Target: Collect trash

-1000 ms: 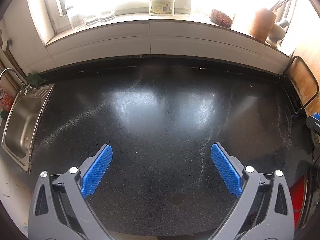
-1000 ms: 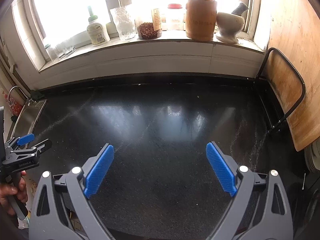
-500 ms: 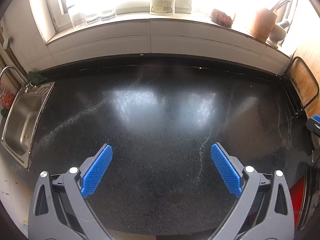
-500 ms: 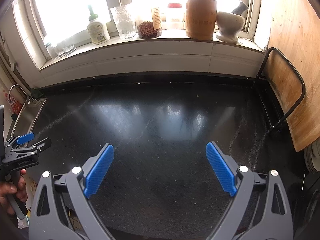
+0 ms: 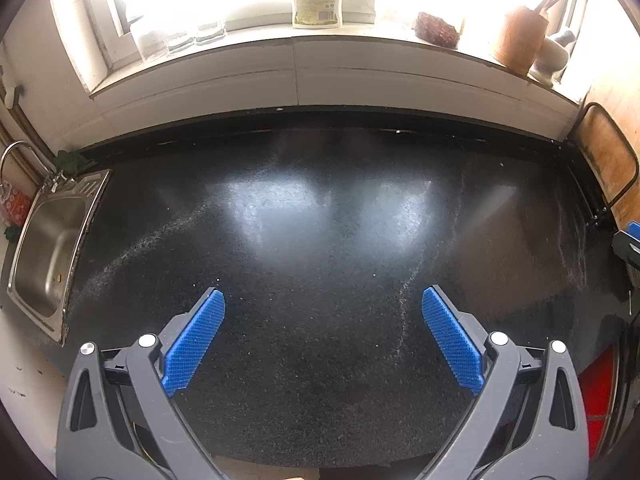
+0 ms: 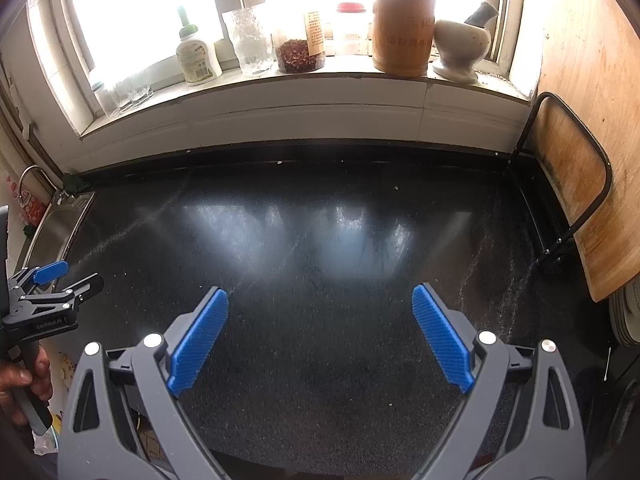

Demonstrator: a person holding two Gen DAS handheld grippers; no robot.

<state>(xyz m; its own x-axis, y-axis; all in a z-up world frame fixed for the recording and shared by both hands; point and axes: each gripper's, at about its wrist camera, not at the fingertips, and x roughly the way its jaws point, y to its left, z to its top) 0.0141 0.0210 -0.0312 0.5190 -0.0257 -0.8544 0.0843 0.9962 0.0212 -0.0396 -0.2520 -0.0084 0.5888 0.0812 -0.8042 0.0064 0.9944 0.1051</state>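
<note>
- Sink (image 5: 48,248) sat at the far left of the dark countertop (image 5: 320,240).
- Left gripper (image 5: 322,312) hovered over it, jaws spread wide, gripping nothing.
- Right gripper (image 6: 320,308) likewise gaped empty.
- Trash could not be made out anywhere on the counter.

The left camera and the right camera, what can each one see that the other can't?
Only the left camera looks down into the sink and catches something red at the lower right. Only the right camera shows a hand holding the left tongs, a jar with a red lid, and stacked plates. Both show the black counter, the sill, the wooden holder, the mortar and the chili jar.
</note>
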